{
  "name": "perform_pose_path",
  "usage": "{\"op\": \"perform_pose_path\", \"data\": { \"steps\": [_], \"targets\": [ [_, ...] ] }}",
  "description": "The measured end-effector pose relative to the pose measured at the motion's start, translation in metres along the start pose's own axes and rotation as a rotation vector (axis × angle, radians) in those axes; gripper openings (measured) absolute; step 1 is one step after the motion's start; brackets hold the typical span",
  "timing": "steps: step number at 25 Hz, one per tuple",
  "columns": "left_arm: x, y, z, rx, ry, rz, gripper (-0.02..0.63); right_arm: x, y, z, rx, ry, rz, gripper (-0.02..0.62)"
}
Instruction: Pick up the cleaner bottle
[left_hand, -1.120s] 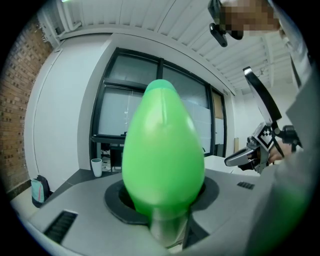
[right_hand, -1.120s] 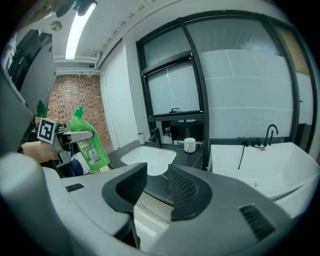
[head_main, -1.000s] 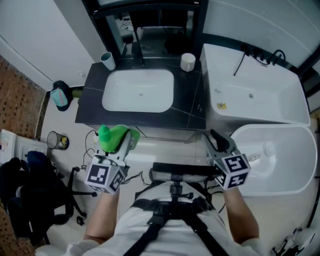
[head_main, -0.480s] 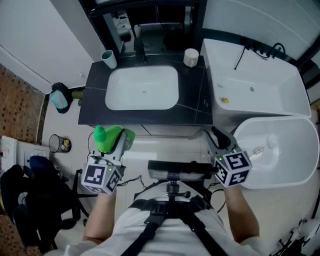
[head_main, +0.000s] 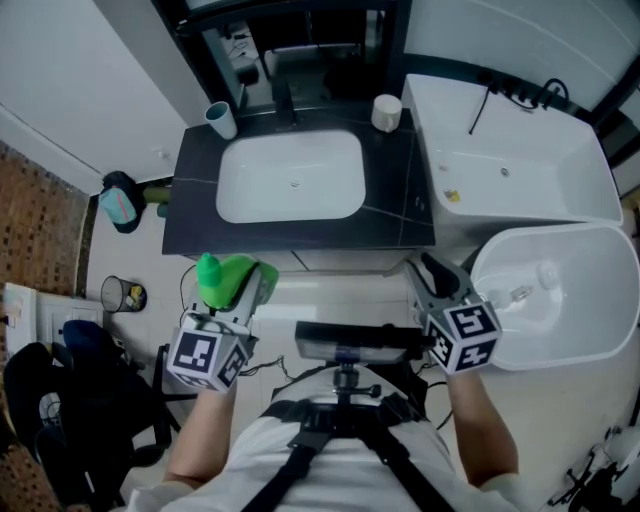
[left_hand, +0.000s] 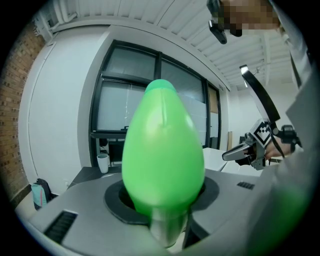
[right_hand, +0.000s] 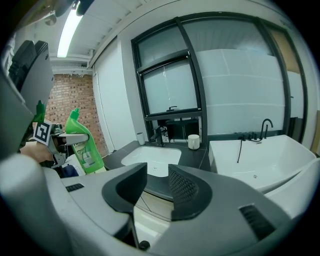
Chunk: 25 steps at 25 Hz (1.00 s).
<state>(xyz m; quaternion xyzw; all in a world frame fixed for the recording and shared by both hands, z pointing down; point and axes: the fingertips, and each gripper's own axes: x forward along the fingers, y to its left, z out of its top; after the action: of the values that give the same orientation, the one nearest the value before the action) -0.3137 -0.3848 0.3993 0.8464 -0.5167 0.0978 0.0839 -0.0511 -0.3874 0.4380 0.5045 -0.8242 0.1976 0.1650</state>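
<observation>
- Cleaner bottle (head_main: 224, 279) clamped in left gripper (head_main: 250, 287), held before dark counter (head_main: 392, 214).
- Right gripper (head_main: 426, 270) empty, jaws parted, angled slightly down toward sink (head_main: 290, 182).

Dark vanity counter (head_main: 395, 195) with inset white basin (head_main: 290, 180), teal cup (head_main: 221, 120), white cup (head_main: 387, 111).

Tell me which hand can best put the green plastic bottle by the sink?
The left tool: it grips the green plastic cleaner bottle, while the right tool is open and empty.
</observation>
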Motion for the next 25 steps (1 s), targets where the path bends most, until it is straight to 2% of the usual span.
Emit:
{"op": "perform_pose_path", "data": {
  "steps": [14,25],
  "targets": [
    [0.021,-0.026,0.015,-0.034,-0.026,0.021,0.16,0.003,-0.016,0.017,-0.053,0.012,0.065,0.135],
    [0.016,-0.042,0.023,-0.036,-0.038,0.051,0.16,-0.006,-0.024,0.025,-0.067,-0.011,0.098,0.135]
  ]
}}
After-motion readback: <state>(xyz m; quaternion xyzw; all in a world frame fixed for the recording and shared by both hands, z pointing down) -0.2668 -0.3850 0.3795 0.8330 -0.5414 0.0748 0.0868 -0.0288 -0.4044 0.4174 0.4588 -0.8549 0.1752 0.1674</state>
